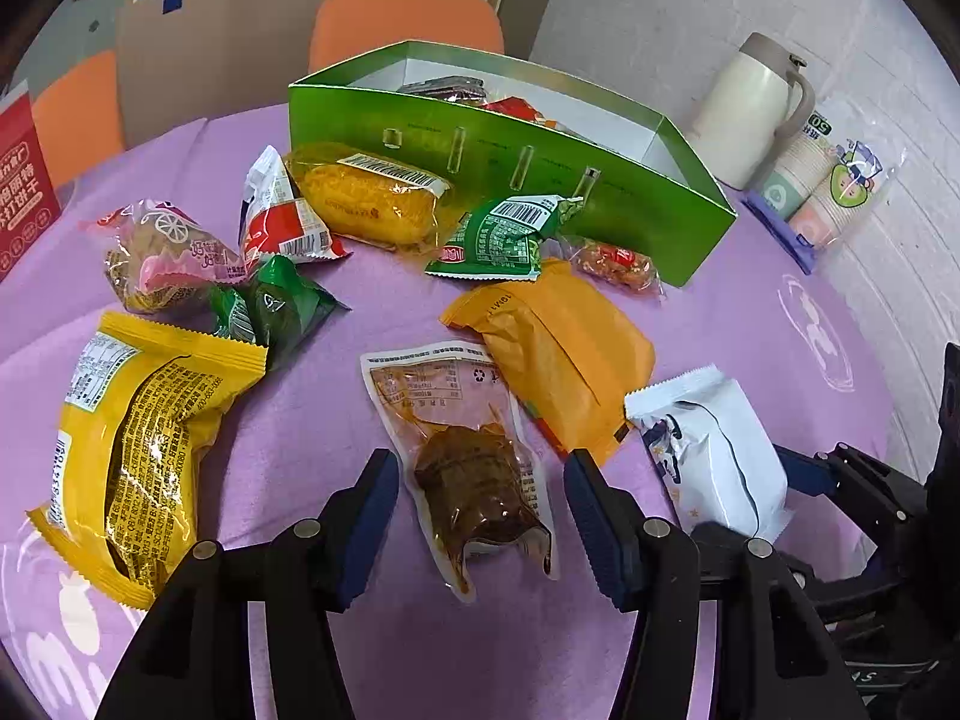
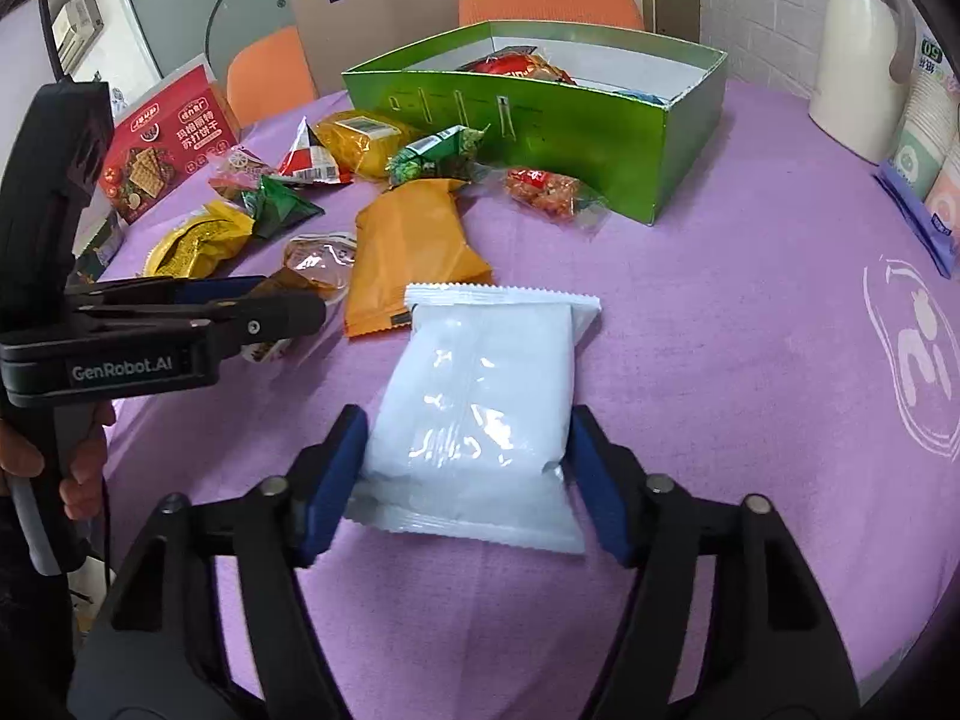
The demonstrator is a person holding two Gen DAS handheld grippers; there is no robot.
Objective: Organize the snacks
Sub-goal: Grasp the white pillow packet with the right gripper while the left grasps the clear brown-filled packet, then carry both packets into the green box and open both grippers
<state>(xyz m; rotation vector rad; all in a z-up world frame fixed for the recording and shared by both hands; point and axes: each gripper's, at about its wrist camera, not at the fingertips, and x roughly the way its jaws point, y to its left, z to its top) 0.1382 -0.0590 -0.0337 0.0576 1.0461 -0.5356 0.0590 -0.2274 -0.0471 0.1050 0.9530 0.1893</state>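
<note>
Both my jaws stand apart: the right gripper (image 2: 468, 468) has its blue pads on either side of the white snack packet (image 2: 480, 414), close against its edges, though I can't tell whether they press it; the packet lies flat on the purple tablecloth (image 2: 750, 360). On my left gripper (image 1: 480, 516) the fingers straddle the clear vacuum pouch of brown meat (image 1: 474, 480) without touching it. Just beyond that pouch lies the orange packet (image 1: 564, 366), partly resting on the pouch's upper right corner, and to the left a yellow foil bag (image 1: 138, 450). Farther out I see a green triangular packet (image 1: 282, 306), a pink-wrapped cake (image 1: 162, 252), a red-and-white packet (image 1: 282, 222), a yellow bread roll (image 1: 372, 198), a green barcode packet (image 1: 510, 234) and a small red candy bar (image 1: 618, 264), all near the green box (image 1: 540, 180), which already holds some snacks. A cream thermos jug (image 1: 750, 108) stands beyond the box's right end.
</note>
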